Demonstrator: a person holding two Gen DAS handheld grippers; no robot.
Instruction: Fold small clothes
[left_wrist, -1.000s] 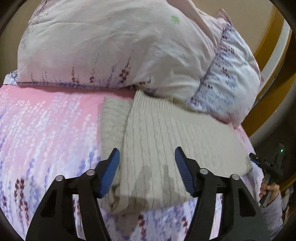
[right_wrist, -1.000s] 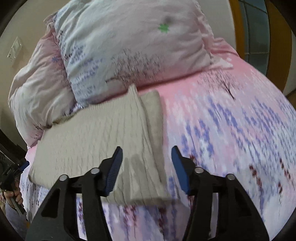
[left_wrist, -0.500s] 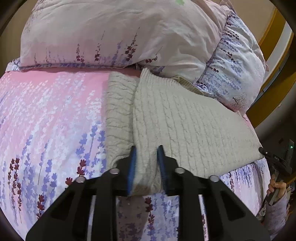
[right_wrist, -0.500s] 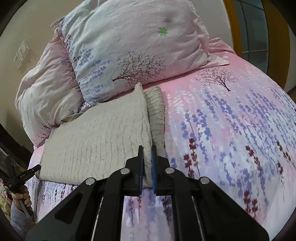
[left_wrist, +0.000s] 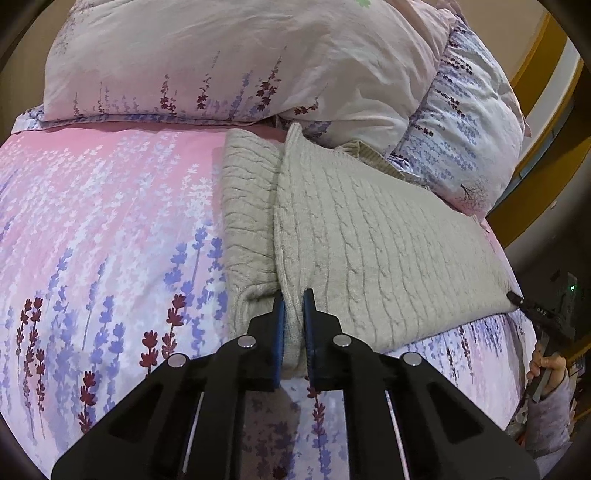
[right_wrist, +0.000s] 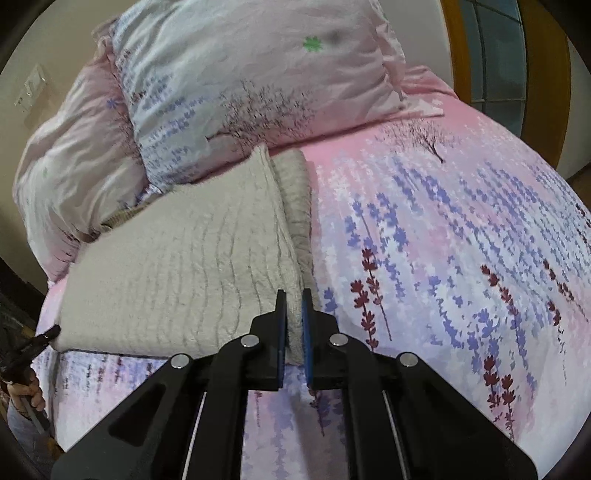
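- Because a fold needs a raised edge, the left gripper (left_wrist: 293, 308) has its jaws pinched nearly together on the near hem of the cream sweater (left_wrist: 369, 240), the blue pads biting a thick ridge of knit.
- Left of that ridge, a narrower strip of the sweater, likely a tucked sleeve, lies flat on the pink bedsheet (left_wrist: 103, 221); its ribs run crosswise and look bunched.
- Beyond the sweater, its far edge touching them, two pillows (left_wrist: 229, 59) lean together; their cotton is creased and printed with lavender sprigs.
- The sweater's main panel is a soft cable knit, roughly rectangular, spread toward the bed's side where the other handle shows.
- Seen from the right gripper (right_wrist: 293, 306), whose jaws are likewise narrowed on sweater (right_wrist: 177, 273) fabric at the near edge, the printed sheet (right_wrist: 461, 240) stretches bare to the right of the garment; two grips look meant to lift the hem evenly.
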